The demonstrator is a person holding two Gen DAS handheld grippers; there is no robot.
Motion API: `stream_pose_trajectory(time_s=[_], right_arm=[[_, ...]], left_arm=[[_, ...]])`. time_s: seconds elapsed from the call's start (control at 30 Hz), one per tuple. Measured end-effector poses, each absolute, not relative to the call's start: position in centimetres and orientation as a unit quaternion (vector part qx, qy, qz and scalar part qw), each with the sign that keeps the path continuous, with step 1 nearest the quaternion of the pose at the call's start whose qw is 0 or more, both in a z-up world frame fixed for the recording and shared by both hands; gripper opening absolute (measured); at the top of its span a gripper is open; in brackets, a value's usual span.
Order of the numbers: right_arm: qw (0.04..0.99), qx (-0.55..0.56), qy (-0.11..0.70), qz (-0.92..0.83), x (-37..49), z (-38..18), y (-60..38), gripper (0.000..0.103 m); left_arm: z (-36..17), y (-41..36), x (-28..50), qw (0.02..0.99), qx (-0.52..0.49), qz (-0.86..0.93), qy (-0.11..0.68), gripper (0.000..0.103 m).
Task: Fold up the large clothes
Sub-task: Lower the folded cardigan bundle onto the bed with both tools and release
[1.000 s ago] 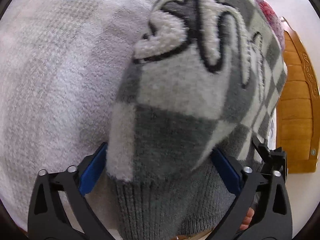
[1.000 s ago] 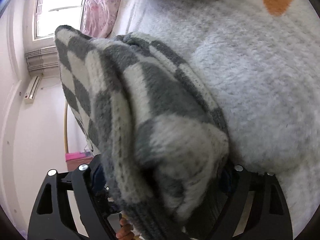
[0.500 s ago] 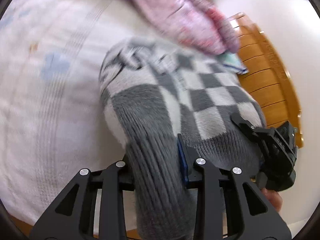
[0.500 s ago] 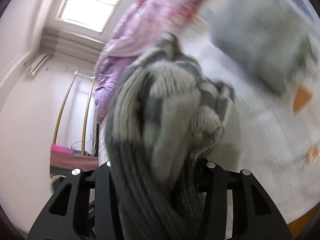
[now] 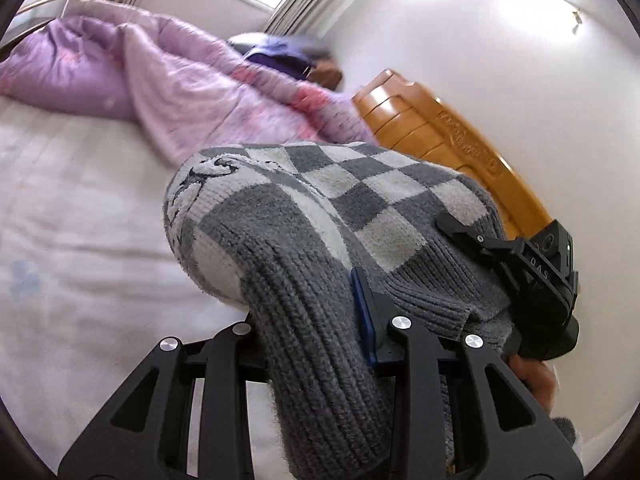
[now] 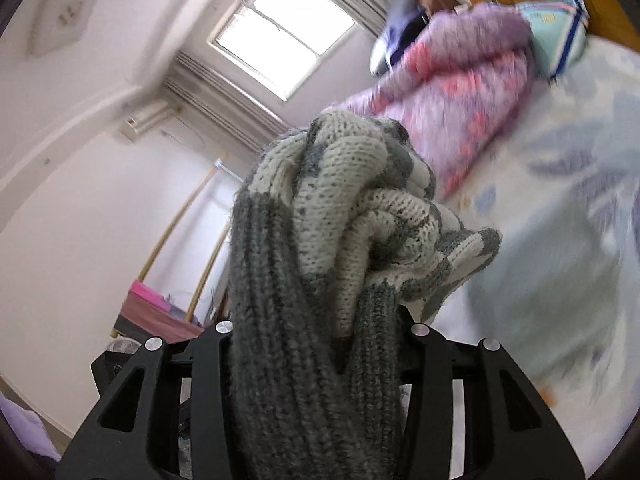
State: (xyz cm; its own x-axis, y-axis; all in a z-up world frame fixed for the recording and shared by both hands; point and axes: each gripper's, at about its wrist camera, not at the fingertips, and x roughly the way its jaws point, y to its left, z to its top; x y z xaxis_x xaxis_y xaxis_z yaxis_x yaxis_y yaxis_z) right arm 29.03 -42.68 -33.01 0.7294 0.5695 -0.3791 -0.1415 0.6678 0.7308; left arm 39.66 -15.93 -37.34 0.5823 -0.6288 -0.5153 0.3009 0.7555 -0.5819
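Note:
A grey-and-white checkered knit sweater (image 5: pixel 328 216) with a ribbed grey hem is held up above the bed. My left gripper (image 5: pixel 308 320) is shut on the ribbed hem, which bunches between the fingers. My right gripper (image 6: pixel 316 328) is shut on another bunched part of the sweater (image 6: pixel 328 208), which fills the middle of the right wrist view. The right gripper also shows in the left wrist view (image 5: pixel 532 280) at the right, clamped on the sweater's far edge. The rest of the sweater hangs hidden below the fingers.
A white patterned bed sheet (image 5: pixel 72 248) lies below. A purple-pink quilt (image 5: pixel 172 92) is heaped at the far side, also in the right wrist view (image 6: pixel 460 92). A wooden headboard (image 5: pixel 460 152) stands at the right. A window (image 6: pixel 280 32) and white walls lie beyond.
Both grippers closed on the sweater and lifted it off the bed, tilting upward. The views swung from the bed surface to the room, quilt and window.

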Motion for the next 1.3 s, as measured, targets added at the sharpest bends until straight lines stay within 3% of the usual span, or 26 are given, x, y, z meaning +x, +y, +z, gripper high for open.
stream_pose_trajectory(time_s=[0.2,0.4,0.53,0.6,0.7,0.77,0.8,1.03,1.3], right_arm=[[0.858,0.376,0.273,0.219,32.2,-36.4,-54.3,0.041],[0.791,0.389,0.464,0.084,33.8,-51.9,-60.5,0.041],[0.771,0.428,0.466,0.072,31.6,-56.5,-62.0,0.043],[0.769,0.436,0.462,0.074,30.9,-56.9,-62.0,0.048],[0.768,0.427,0.474,0.059,31.4,-56.9,-62.3,0.058],[0.766,0.405,0.497,0.038,31.2,-56.2,-62.2,0.061],[0.768,0.386,0.510,0.025,31.0,-55.6,-62.2,0.062],[0.797,0.265,0.542,-0.033,29.1,-51.3,-61.4,0.063],[0.845,0.163,0.509,-0.003,30.5,-47.3,-52.9,0.063]], left_arm=[[-41.0,-27.2,42.7,0.873,-0.221,-0.265,0.345,0.030],[-54.6,-34.1,45.2,0.846,-0.145,-0.208,0.469,0.031],[-55.9,-34.7,45.3,0.842,-0.133,-0.214,0.476,0.031],[-56.2,-34.5,45.7,0.841,-0.136,-0.212,0.479,0.031],[-56.1,-34.0,45.1,0.831,-0.146,-0.211,0.494,0.043],[-56.3,-33.0,45.4,0.823,-0.157,-0.181,0.514,0.076],[-56.0,-32.6,45.2,0.825,-0.161,-0.169,0.515,0.080],[-54.4,-28.7,43.8,0.826,-0.182,-0.135,0.515,0.083],[-52.8,-25.3,43.5,0.835,-0.152,-0.104,0.518,0.089]])
